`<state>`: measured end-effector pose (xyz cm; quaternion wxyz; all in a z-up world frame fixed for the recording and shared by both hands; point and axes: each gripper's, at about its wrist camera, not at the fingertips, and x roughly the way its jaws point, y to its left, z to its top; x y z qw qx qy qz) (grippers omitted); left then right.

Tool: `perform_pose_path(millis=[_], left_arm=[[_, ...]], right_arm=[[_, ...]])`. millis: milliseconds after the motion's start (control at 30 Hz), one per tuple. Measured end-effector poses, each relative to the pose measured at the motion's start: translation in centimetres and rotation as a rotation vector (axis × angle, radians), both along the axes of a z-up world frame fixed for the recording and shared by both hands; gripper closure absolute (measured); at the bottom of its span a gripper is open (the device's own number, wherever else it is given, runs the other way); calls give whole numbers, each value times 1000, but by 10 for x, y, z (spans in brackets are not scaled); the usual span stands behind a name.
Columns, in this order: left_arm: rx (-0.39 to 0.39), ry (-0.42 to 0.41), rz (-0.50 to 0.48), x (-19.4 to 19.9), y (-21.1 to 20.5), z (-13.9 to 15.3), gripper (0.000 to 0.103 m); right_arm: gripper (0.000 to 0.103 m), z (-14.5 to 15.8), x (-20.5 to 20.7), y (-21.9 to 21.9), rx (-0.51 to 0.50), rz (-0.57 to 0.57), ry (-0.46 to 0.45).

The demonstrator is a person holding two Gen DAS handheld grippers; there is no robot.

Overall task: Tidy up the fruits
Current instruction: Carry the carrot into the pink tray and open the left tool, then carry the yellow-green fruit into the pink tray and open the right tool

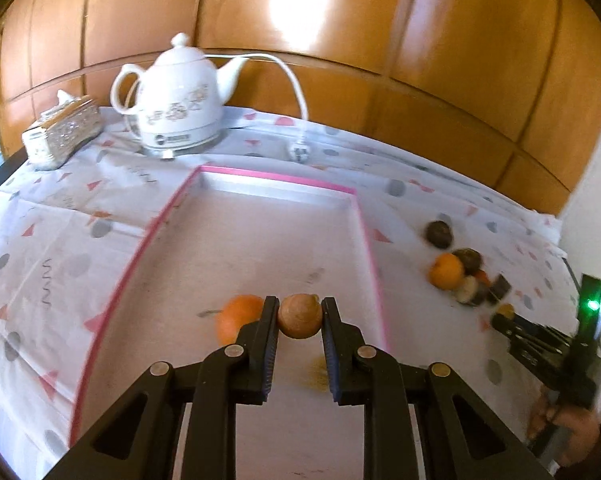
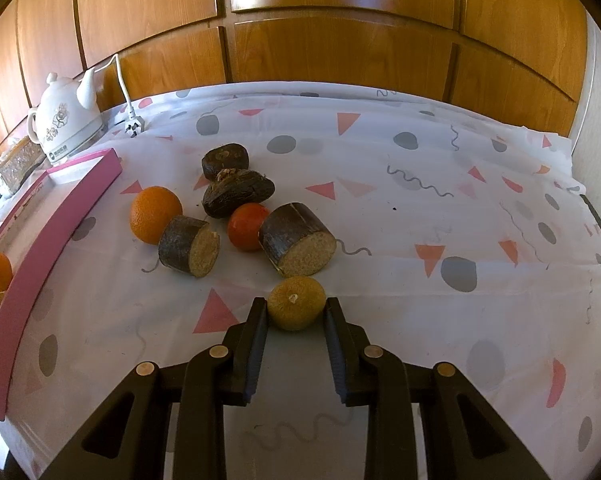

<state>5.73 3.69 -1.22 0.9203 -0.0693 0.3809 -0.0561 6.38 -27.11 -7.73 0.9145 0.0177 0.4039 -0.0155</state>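
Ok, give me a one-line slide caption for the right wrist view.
Right gripper closes around a yellowish citrus fruit on the patterned tablecloth, beside the remaining fruit pile and pink-rimmed tray.

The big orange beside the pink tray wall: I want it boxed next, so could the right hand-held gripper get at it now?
Probably not yet: the right hand-held gripper already brackets a small yellowish citrus fruit, and a cut dark sugarcane piece touches the big round orange.
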Motion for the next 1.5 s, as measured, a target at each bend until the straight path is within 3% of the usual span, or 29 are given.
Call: perform_pose_path(millis=[467,567,667,800,1500], left_arm=[[44,21,140,46,30,-5,81],[44,23,149,37,27,-7,70],[73,11,151,26,19,-8,70],[35,41,149,14,15,-13,70],[57,51,137,-23,8,-18,66]], right_arm=[[74,0,-1,0,-2,-1,-2],[74,0,-1,0,-3,-1,-2],[74,0,-1,1,-9,-1,-3],[74,0,-1,1,-8,-1,-4],[75,5,-16,13,8,39,-12]])
